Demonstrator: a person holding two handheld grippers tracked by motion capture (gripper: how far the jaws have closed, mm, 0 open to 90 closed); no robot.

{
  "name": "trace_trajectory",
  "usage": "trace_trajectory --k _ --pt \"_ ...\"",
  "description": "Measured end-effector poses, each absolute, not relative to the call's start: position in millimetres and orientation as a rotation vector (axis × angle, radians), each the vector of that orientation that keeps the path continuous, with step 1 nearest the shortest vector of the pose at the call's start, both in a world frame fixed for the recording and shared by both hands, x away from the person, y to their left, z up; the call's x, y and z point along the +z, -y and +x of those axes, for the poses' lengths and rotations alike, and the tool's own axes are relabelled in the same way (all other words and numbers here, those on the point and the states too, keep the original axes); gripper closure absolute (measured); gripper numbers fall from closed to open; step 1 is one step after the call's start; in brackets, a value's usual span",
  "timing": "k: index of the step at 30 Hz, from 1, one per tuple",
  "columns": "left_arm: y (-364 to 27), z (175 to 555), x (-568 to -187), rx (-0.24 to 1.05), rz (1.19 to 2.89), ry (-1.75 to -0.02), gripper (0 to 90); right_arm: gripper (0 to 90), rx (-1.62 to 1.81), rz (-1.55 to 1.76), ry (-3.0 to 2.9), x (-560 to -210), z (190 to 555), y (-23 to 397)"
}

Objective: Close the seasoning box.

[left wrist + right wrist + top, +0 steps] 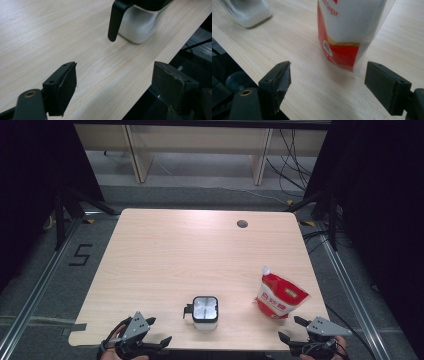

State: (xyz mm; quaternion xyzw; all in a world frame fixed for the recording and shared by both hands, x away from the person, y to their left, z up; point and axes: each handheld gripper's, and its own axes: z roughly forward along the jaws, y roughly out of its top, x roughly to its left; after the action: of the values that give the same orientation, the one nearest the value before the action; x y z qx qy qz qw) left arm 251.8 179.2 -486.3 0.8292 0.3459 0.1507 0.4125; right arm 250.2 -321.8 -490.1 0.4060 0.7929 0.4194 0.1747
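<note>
A pale wooden table [200,250] takes up the centre of the high view, with a dark round hole [242,224] near its far edge. In the lower middle of that frame stands a clear, square-shouldered jar [205,309] with a black rim and a black handle pointing left; it holds something white, possibly sugar, though the view is too small to be sure. To its right, in the lower right of the frame, a red and white sugar pouch [279,295] stands upright with its spout at the top.

The left gripper [152,332] sits at the bottom left, over the table's near edge, its jaws spread wide with nothing between them. In the left gripper view the jar [140,22] is at the top, its handle [117,20] hanging toward the camera, well apart from the jaws.

The right gripper [291,329] sits at the bottom right, jaws likewise wide and empty. In the right gripper view the pouch [348,32] stands just beyond the jaws, untouched.
</note>
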Motion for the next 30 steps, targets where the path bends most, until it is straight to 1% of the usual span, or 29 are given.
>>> trace_trajectory --k 2,4,6,7,8,13,15,18,20,21,22,23,24,28,29,30 --pt "-180.8 250.7 -488.7 0.361 2.066 -0.899 17.5 21.1 1.183 1.182 -2.255 -489.7 249.0 321.1" --pt "-185.0 252.5 -489.4 0.401 2.098 -0.87 16.6 20.9 1.186 1.145 -2.245 -490.4 250.8 322.0" --pt "-185.3 250.8 -491.2 0.386 2.092 -0.884 16.2 20.6 1.18 1.178 -2.253 -490.0 249.5 321.2" --pt "-185.8 251.7 -490.9 0.4 2.096 -0.862 16.1 20.6 1.18 1.178 -2.254 -490.0 249.3 321.0" --pt "-184.6 250.7 -491.1 0.395 2.077 -0.883 16.2 20.5 1.163 1.11 -2.251 -489.8 251.8 323.3" --pt "-188.7 252.8 -491.0 0.441 2.142 -0.821 16.2 19.5 1.169 1.104 -2.264 -490.5 252.3 322.2" --pt "-185.5 249.5 -492.9 0.385 2.115 -0.874 16.1 19.5 1.165 1.095 -2.266 -490.5 252.5 322.3" --pt "-185.4 249.4 -493.3 0.39 2.105 -0.879 16.1 19.3 1.165 1.092 -2.263 -490.5 252.7 322.4" --pt "-187.4 251.6 -492.8 0.409 2.126 -0.847 16.1 19.3 1.162 1.085 -2.26 -491.1 253.4 322.7" --pt "-186.6 252.2 -493.9 0.413 2.109 -0.85 16.1 19.3 1.166 1.092 -2.264 -490.8 253.0 322.7" --pt "-184.4 250.3 -495.3 0.393 2.079 -0.89 16.2 19.3 1.166 1.093 -2.264 -490.9 253.1 322.7" --pt "-185.8 250.3 -494.7 0.4 2.109 -0.894 16.2 19.3 1.17 1.156 -2.256 -490.6 249.7 320.2" --pt "-187.6 252.7 -493.8 0.414 2.142 -0.843 16.1 19.3 1.17 1.138 -2.259 -490.7 250.5 320.7" --pt "-187.8 252.3 -493.8 0.407 2.136 -0.852 16.1 19.3 1.165 1.115 -2.264 -489.8 251.8 323.0" --pt "-187.0 251.0 -494.4 0.4 2.118 -0.888 16.1 19.3 1.165 1.114 -2.264 -489.9 252.0 323.2" --pt "-188.4 252.8 -493.6 0.427 2.128 -0.864 16.1 19.3 1.169 1.118 -2.258 -490.5 252.0 322.9"
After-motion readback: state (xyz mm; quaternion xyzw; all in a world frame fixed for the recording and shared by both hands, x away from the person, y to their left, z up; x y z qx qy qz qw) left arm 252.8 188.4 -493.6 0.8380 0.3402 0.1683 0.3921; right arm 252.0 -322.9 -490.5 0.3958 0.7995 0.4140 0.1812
